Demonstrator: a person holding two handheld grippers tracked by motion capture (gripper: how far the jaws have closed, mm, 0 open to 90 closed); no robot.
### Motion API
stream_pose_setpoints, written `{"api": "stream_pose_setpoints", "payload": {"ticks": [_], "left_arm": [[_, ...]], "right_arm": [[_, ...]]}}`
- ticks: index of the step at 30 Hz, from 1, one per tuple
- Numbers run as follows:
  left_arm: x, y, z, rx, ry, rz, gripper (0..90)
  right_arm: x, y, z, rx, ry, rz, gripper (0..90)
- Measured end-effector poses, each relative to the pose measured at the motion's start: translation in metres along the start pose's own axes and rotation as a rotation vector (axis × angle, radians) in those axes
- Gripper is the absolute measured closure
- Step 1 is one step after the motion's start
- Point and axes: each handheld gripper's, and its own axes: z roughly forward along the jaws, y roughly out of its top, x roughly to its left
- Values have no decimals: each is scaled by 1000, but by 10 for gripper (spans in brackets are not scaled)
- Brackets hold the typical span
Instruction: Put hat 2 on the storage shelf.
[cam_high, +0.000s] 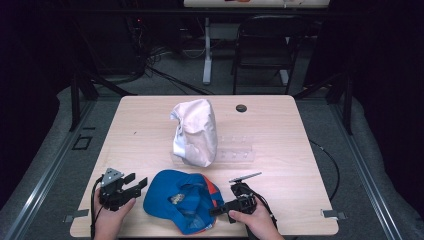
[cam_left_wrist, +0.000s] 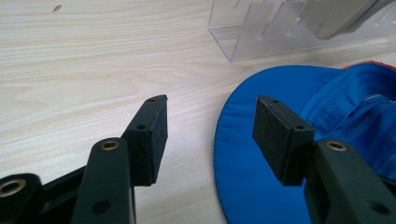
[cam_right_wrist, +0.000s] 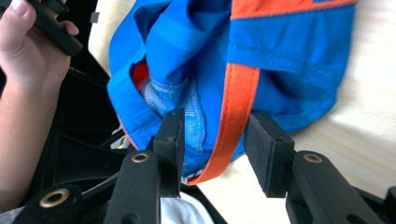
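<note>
A blue cap (cam_high: 180, 200) with orange trim lies upside down near the table's front edge. My left gripper (cam_high: 138, 180) rests just left of it, jaws open. In the left gripper view, the left gripper (cam_left_wrist: 210, 126) has its right jaw over the blue brim (cam_left_wrist: 243, 177) and its left jaw over bare wood. My right gripper (cam_high: 216, 210) points into the cap from the right. In the right gripper view, the right gripper (cam_right_wrist: 215, 140) stands open around the cap's rim (cam_right_wrist: 289, 56). The orange strap (cam_right_wrist: 238, 112) lies between the pads, which do not press on it.
A white cap (cam_high: 195, 130) stands on a clear acrylic stand (cam_high: 237, 152) at mid-table; the stand (cam_left_wrist: 261, 32) is close ahead in the left gripper view. A small black disc (cam_high: 241, 108) lies at the far edge. A black chair (cam_high: 267, 45) stands beyond the table (cam_high: 140, 125).
</note>
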Motion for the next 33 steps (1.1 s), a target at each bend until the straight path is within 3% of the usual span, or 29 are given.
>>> {"api": "stream_pose_setpoints", "payload": {"ticks": [8,14,25,31,32,33], "left_arm": [[2,0,-2,0,3,-4,456],[1,0,-1,-1,0,-2,456],[1,0,-1,-4,-3,0,456],[0,0,0,-2,-3,5,457],[0,0,0,-1,-3,5,456],[-1,0,0,-3,-2,4,457]], "right_arm": [[-4,-1,-2,34,27,15,684],[-8,-1,-4,24,48,66,770],[-9,7,-23,-64,87,138,777],[-12,12,-39,-102,59,176,777],[-12,13,-43,-98,30,170,776],[-13,14,-42,-129,75,186,777]]}}
